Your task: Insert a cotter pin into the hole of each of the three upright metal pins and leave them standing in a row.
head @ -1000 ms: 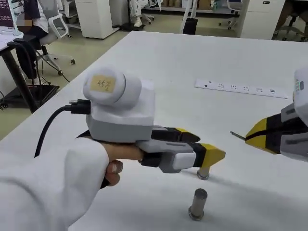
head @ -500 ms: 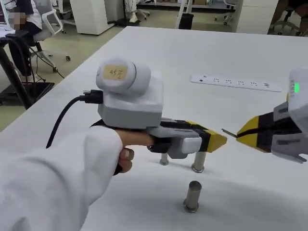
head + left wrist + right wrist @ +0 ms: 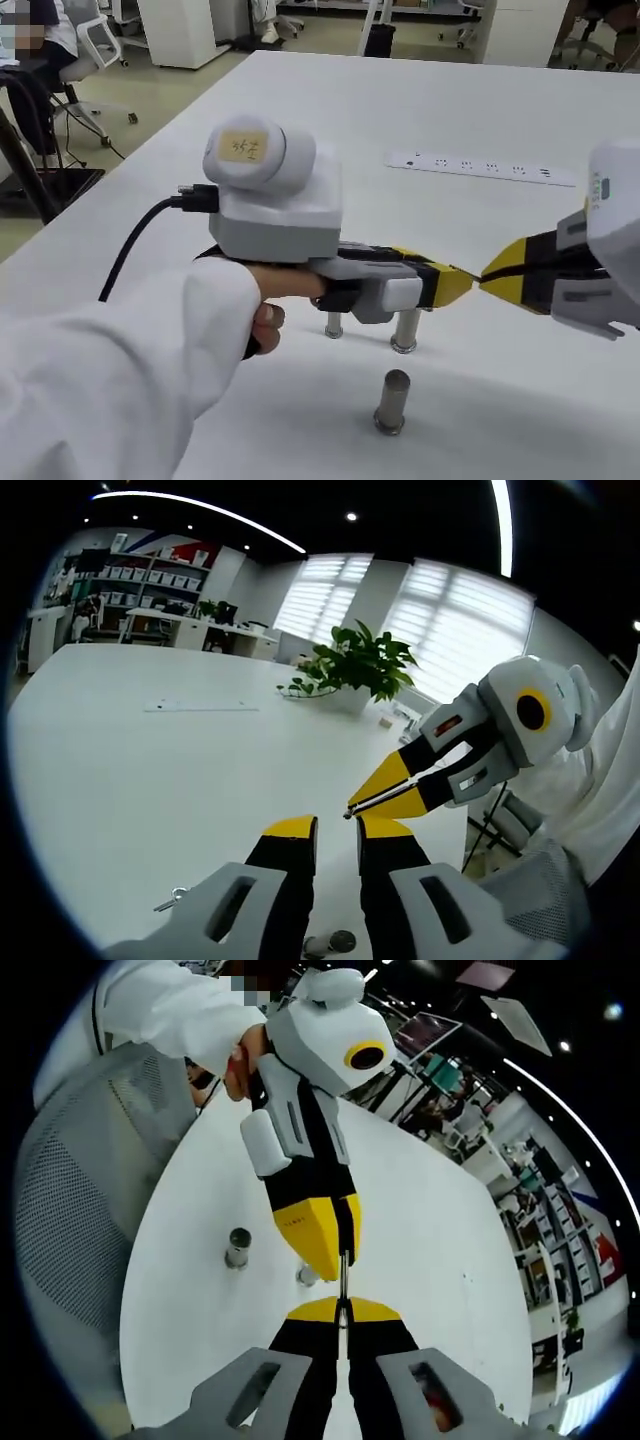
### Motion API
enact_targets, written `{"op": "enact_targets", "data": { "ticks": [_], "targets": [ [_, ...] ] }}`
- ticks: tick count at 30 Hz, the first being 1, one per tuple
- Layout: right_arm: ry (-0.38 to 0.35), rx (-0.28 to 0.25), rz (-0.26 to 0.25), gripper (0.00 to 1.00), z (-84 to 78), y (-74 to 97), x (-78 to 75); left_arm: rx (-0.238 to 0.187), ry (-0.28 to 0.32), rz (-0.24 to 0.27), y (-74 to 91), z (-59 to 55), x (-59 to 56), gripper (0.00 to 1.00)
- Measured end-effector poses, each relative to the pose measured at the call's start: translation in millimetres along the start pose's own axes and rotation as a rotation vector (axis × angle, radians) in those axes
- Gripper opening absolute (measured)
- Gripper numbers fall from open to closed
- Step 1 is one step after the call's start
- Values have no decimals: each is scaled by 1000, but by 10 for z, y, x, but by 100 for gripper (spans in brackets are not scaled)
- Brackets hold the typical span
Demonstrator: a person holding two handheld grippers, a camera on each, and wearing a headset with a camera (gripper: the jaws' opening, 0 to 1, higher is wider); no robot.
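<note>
Closed since the earlier frame is the gap between the two tools: the right tongs have been brought in until their tips almost meet those of the left tongs. At the left, the left tongs (image 3: 455,287) are held level above the surface (image 3: 300,130). Their jaws are parted by a narrow slit, and nothing is seen clamped in them. Below them, three metal pins (image 3: 405,329) are stood upright: two side by side under the tool and one nearer the person, out of line with the others. The holes are too small to be made out, so it cannot be told whether any has been filled. To the right, the right tongs (image 3: 492,279) are closed on one cotter pin (image 3: 342,1278), whose free end is pointed at the slit of the left tongs. A handover or re-grip is judged to be intended, so that the pin can be lined up better for a hole. A second cotter pin (image 3: 172,898) is left lying loose on the surface. Counted: two tongs, three metal pins, two cotter pins, and one power strip (image 3: 480,167) farther back.
</note>
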State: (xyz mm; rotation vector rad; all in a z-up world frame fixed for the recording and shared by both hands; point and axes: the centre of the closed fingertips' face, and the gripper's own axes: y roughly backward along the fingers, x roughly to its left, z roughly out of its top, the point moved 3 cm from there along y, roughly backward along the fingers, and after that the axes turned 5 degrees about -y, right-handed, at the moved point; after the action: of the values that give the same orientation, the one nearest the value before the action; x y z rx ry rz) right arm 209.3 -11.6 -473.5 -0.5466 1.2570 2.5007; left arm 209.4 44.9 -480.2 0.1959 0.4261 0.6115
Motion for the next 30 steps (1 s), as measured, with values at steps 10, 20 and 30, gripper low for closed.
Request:
{"op": "enact_targets", "data": {
  "ticks": [10,20,30],
  "targets": [
    [11,-18,-4,0,72,24,16,-4,-5,-6,-21,14,-19,9],
    [24,-17,-3,0,95,33,30,-8,11,-14,-24,38,-28,7],
    [36,-18,4,0,125,20,53,1,38,-40,0,30,-63,2]
  ]
}}
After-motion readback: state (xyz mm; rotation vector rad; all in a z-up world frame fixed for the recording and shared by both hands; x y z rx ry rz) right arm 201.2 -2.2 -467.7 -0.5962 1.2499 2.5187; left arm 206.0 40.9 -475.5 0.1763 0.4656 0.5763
